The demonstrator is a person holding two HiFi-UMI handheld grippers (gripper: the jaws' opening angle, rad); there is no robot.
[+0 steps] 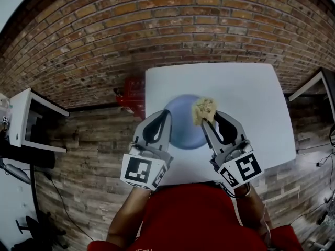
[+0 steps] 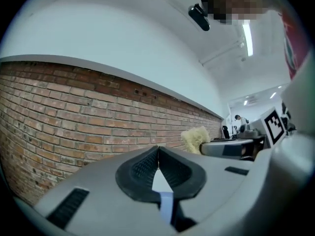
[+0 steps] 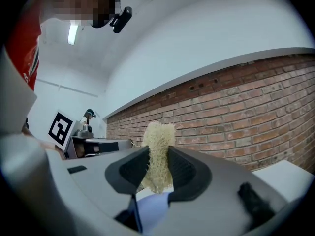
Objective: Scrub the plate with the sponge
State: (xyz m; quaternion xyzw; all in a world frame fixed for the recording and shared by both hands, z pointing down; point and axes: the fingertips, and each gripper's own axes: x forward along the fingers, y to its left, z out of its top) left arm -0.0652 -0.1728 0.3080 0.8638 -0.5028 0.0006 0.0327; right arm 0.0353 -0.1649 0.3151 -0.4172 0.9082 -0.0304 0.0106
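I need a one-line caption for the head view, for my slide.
Over a blue plate on a white table, the right gripper holds a sponge; the left gripper is shut, empty.

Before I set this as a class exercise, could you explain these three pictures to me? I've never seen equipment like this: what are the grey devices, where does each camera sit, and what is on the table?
There is no robot here. A person in a red top holds a grey two-jaw gripper in each hand. The head view comes from a camera on the person's head, looking steeply down. Each of the other two views comes from a camera riding on one gripper and looking along its jaws. The black-and-white square markers are part of the grippers.

On the white table lies a blue plate. The right gripper is shut on a pale yellow sponge. The left gripper is shut with nothing between its pads. In the head view both grippers point out over the plate, and beyond the table is a brick wall.
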